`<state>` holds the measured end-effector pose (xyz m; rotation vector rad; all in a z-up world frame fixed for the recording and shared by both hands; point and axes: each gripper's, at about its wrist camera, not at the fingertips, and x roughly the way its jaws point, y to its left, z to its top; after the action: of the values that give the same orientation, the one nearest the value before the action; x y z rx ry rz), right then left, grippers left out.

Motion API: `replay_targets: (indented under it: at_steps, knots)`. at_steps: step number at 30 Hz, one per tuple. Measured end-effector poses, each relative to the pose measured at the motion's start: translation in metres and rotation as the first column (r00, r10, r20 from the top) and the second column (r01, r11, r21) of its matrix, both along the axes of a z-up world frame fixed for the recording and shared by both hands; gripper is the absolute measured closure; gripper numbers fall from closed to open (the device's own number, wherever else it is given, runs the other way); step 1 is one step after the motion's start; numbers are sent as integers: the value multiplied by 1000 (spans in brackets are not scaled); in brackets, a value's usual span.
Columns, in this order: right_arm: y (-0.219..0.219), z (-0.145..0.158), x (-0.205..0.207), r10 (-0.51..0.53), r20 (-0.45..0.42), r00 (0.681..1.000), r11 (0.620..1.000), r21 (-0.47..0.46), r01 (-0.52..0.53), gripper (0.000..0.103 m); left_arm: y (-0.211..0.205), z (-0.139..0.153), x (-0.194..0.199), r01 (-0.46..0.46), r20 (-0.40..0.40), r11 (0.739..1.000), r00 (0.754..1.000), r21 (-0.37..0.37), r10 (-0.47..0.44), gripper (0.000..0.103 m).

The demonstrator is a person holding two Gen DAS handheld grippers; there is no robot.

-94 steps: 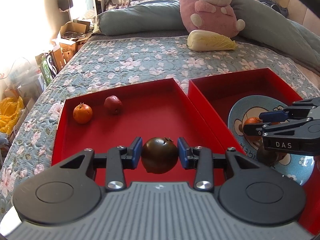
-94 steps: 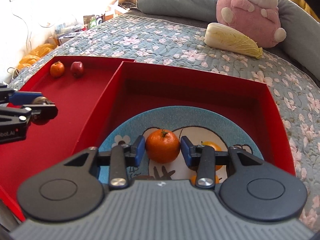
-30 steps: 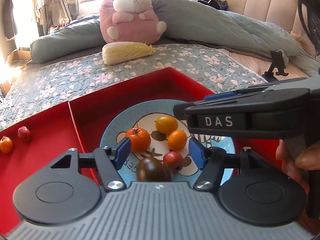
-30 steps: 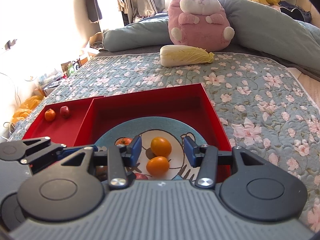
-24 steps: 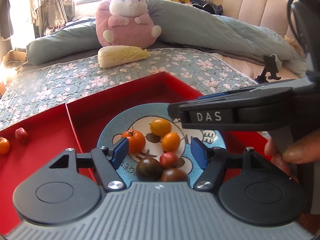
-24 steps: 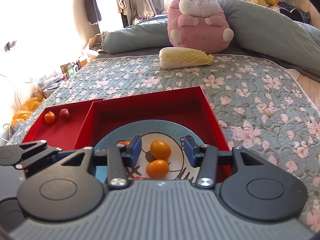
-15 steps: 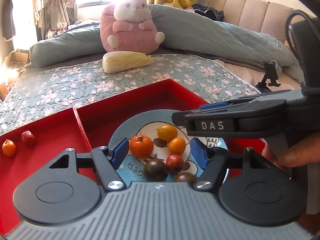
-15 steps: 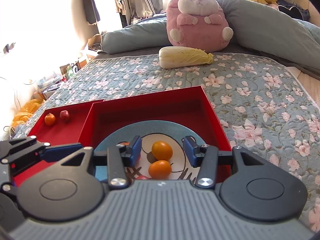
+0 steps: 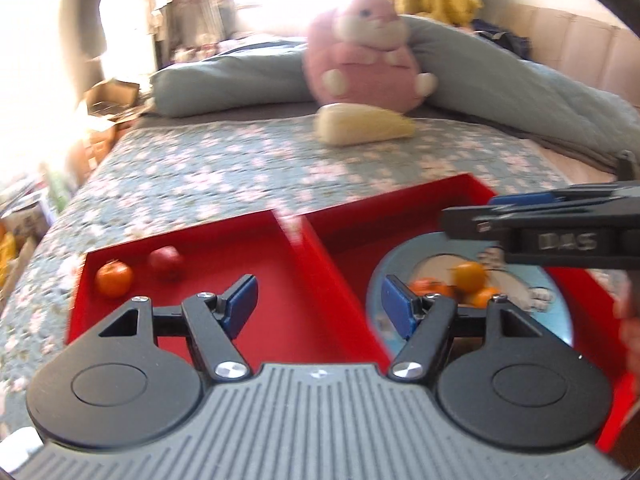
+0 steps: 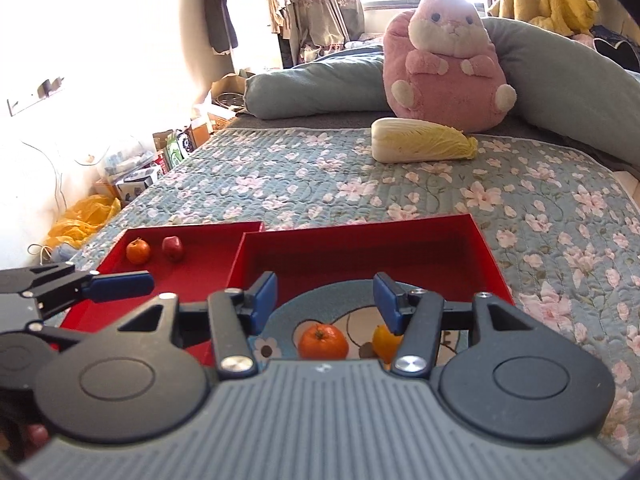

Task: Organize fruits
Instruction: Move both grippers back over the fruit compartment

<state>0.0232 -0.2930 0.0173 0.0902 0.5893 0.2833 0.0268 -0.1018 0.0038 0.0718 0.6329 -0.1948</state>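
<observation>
Two red trays lie side by side on the bed. The left tray point(image 9: 280, 320) holds an orange fruit point(image 9: 113, 279) and a small red fruit point(image 9: 165, 257) at its far left corner. The right tray point(image 10: 360, 252) holds a blue cartoon plate point(image 10: 320, 308) with an orange tomato-like fruit point(image 10: 323, 341) and yellow-orange fruits point(image 9: 469, 274). My left gripper point(image 9: 316, 306) is open and empty, over the divide between the trays. My right gripper point(image 10: 325, 300) is open and empty above the plate. The left wrist view is blurred.
A Chinese cabbage point(image 10: 422, 145) and a pink plush rabbit point(image 10: 444, 60) sit at the far side of the floral quilt point(image 10: 280, 184). A grey-blue duvet point(image 10: 560, 92) lies behind. Boxes and bags point(image 10: 132, 172) stand on the floor at the left.
My left gripper let the dark fruit go on the plate, then swung left from over the plate toward the left tray. My right gripper stayed open above the plate and lifted back a little.
</observation>
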Motion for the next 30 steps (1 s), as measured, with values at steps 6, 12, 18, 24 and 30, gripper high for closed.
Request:
replay_targets:
  at_steps: [6,12,18,24,30]
  knots:
    - [33,12,12,102,46,994,995,-14,-102,47,49,-8,24,-171,-26,985,985,29,172,30]
    - [71,17,31,216,55,975,976,-19,-216,47,91,-14,51,-293,-16,951,955,101,296,30]
    - [112,11,56,262,25,965,964,-54,-260,47,105,-31,74,-380,-6,904,921,195,388,30]
    - [133,1,71,273,-3,962,960,-61,-273,47,102,-45,92,-372,-11,893,922,252,387,30]
    - [139,-11,79,279,-33,960,956,-79,-281,47,112,-45,108,-375,7,899,923,228,384,31]
